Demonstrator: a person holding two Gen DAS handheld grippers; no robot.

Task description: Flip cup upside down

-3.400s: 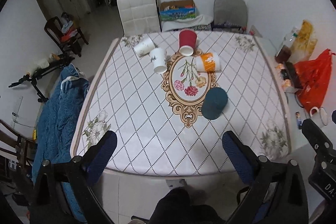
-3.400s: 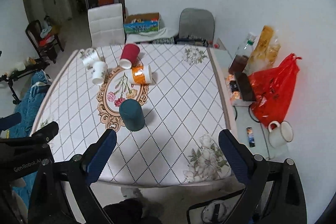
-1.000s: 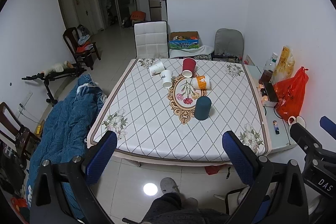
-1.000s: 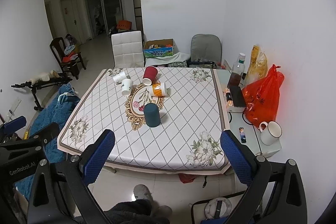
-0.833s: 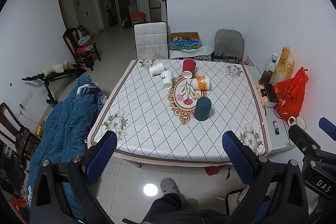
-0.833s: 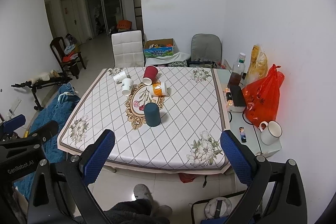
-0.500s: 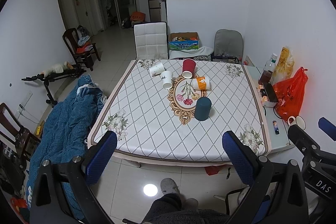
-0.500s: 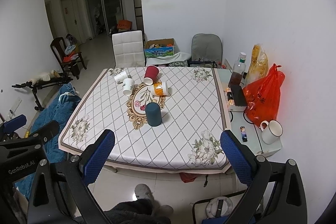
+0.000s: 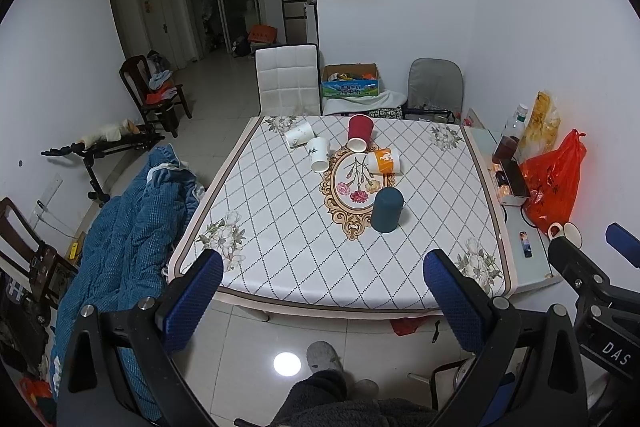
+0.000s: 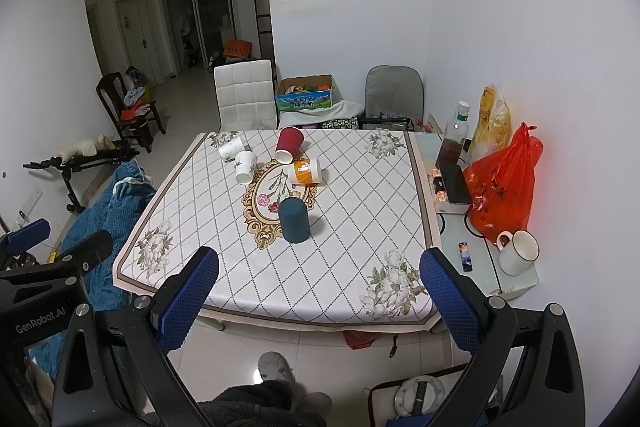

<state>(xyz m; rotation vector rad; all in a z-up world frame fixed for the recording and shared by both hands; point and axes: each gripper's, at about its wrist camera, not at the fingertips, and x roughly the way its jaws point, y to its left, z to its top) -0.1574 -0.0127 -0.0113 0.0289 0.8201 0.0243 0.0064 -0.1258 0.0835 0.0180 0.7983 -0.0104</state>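
Note:
A dark teal cup stands upside down near the middle of the table; it also shows in the right wrist view. Behind it lie a red cup, an orange cup and two white cups, all tipped on their sides. My left gripper is open and empty, held well back from the table's near edge. My right gripper is open and empty too, also back from the table.
A side shelf at the right holds a red bag, a white mug, a bottle and a phone. A white chair and a grey chair stand behind the table. A blue quilt lies at the left.
Since 3.4 s ago both grippers have pulled far back and up from the table. In the last second almost nothing has moved; the right view has shifted slightly.

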